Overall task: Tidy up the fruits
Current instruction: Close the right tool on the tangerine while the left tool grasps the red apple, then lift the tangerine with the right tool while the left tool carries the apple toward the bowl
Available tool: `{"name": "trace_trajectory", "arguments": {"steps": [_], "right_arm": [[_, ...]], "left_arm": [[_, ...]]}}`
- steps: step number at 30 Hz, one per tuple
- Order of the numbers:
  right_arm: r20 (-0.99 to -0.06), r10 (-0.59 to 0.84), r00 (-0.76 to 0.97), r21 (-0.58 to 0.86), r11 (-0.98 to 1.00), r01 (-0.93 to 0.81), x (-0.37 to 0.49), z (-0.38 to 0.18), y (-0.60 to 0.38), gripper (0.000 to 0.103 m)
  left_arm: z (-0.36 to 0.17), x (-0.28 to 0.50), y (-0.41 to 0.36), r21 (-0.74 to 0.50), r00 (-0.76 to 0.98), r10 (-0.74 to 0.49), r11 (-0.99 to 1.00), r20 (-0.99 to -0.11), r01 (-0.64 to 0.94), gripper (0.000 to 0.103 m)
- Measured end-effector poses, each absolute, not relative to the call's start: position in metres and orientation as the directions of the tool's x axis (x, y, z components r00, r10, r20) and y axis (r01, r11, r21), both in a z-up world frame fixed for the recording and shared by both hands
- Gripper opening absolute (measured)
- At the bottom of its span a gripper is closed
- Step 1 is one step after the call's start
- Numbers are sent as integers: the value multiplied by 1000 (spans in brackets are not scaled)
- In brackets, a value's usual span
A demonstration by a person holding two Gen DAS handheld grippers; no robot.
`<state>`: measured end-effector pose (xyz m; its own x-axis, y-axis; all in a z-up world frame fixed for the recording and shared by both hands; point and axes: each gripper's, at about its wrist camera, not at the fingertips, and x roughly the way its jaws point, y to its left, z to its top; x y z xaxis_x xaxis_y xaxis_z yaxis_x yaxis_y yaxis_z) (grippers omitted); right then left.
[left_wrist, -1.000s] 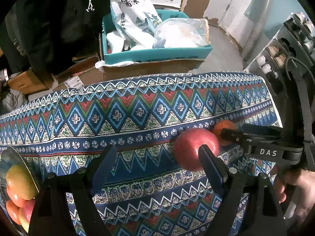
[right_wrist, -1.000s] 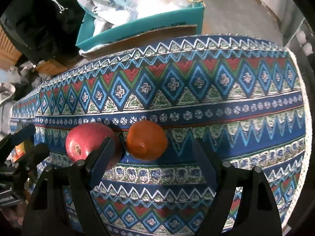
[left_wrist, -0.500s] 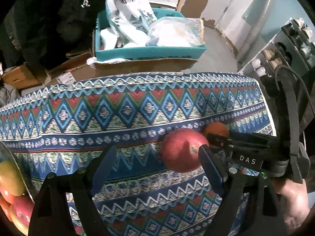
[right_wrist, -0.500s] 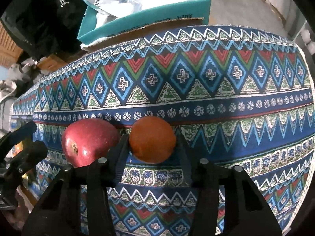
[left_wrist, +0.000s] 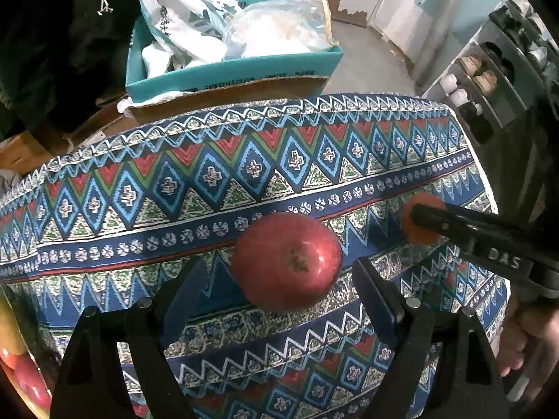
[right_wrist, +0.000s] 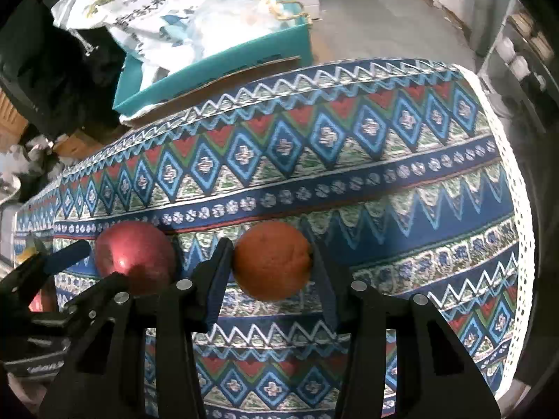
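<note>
We hold the right gripper (right_wrist: 270, 262), jaws clamped on the orange (right_wrist: 271, 260). Left gripper (left_wrist: 279, 279) jaws open around the red apple (left_wrist: 286, 262) on the table (left_wrist: 244, 160).

Layout on the cloth-covered table (left_wrist: 244, 160): the apple (left_wrist: 286, 262) lies left of the orange (right_wrist: 272, 260), the two near but apart. The apple sits between the fingers of the left gripper (left_wrist: 276, 286); the orange sits between those of the right gripper (right_wrist: 270, 276). Behind the table's far edge stands a box (left_wrist: 237, 73) holding bags (left_wrist: 188, 10); a shelf rack (left_wrist: 489, 80) stands to the right.
</note>
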<state>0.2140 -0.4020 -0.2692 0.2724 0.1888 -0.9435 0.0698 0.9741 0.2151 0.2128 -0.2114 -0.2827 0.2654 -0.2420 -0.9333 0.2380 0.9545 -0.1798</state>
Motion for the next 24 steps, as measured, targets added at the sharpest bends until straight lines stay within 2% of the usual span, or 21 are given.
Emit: {"name": "trace_trajectory", "arguments": {"steps": [5,13,15,17,24], "right_arm": [[-941,196,275,229,969,92,209,-270,-411,46],[-941,200,273,234,967,99,208,-274,-415,46],[-941,202,271,236,967,97,209,-276,-413,46],[-941,203,270,236,967,93,209,-277,-412,46],[-942,201,267,231,969,84,209,-279,-408,46]], "left_arm": [[-299,218,-221,-149,248,-212,957,-945,250,86],[-314,223,-220,-177,220,-225,960,-949,219,86],[-315,224,-220,-183,217,-231,958,-948,222,84],[-315,225,-223,-195,213,-247,952,-945,237,78],[-315,224,-227,-180,234,-241,951,-942,252,77]]}}
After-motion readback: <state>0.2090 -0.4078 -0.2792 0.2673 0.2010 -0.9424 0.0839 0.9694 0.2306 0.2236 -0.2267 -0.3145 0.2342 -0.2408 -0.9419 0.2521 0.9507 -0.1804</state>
